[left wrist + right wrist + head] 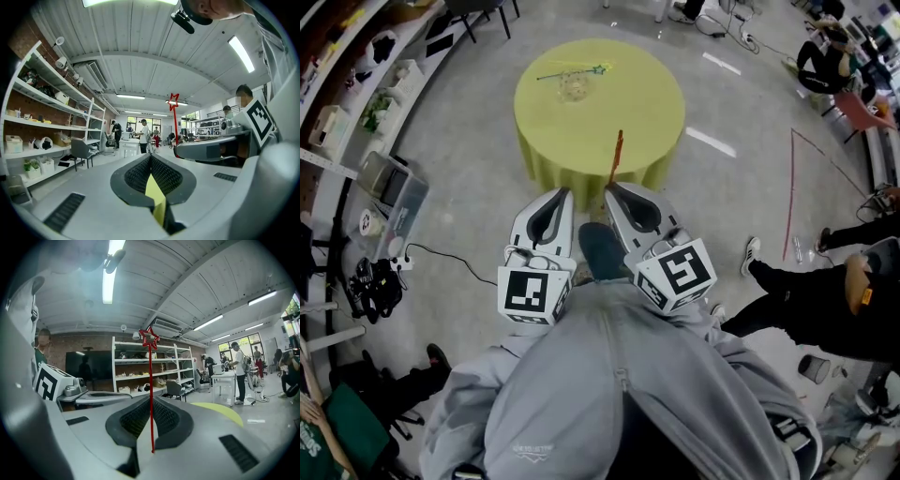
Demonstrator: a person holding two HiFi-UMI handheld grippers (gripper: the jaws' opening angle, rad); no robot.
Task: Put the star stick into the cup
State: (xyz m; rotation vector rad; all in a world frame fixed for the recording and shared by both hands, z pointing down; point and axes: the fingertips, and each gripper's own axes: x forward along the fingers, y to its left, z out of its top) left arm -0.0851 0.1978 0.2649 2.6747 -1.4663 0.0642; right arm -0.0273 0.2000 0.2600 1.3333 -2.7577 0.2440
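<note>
Two closed grippers: right gripper (612, 187) pinches the stick (617, 155), left gripper (560, 194) holds nothing, so carry it upright over the far cup (575, 87) and lower straight.

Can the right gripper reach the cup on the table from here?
Probably not yet: right gripper, holding the star stick, hangs short of the table; the cup sits far across.

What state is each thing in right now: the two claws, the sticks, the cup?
right claw: shut on the red star stick, held upright.
left claw: shut, empty.
green stick: lying flat on the table.
cup: standing on the table, no stick in it.
</note>
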